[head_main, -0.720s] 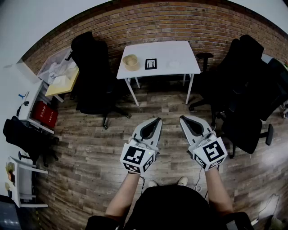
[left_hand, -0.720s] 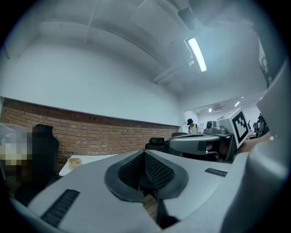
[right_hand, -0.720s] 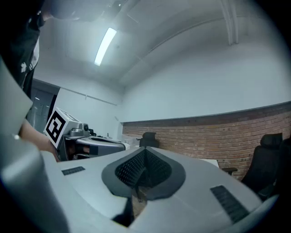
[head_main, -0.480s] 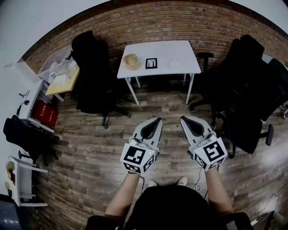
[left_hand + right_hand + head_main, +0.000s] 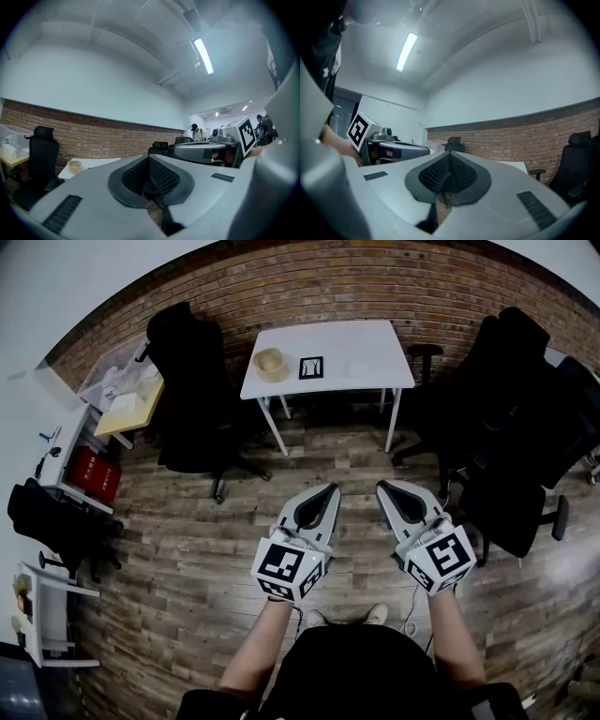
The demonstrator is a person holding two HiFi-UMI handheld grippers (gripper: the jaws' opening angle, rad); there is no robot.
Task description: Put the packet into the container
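A round tan container (image 5: 271, 364) stands on the left part of a white table (image 5: 375, 341) by the brick wall, far ahead of me. A black-and-white marker card (image 5: 311, 367) lies beside it. A pale packet (image 5: 361, 367), faint against the tabletop, lies to the right of the card. My left gripper (image 5: 328, 491) and right gripper (image 5: 382, 488) are held level side by side over the wooden floor, well short of the table. Both are shut with nothing between the jaws. The left gripper view shows the container (image 5: 74, 166) small and distant.
Black office chairs stand left (image 5: 192, 399) and right (image 5: 511, 418) of the table. A cluttered desk (image 5: 127, 409), a red box (image 5: 92, 476) and white shelving (image 5: 42, 615) line the left side. Wooden floor (image 5: 328, 451) lies between me and the table.
The table sits slightly higher and further left in the head view. Both grippers keep the same shut pose side by side.
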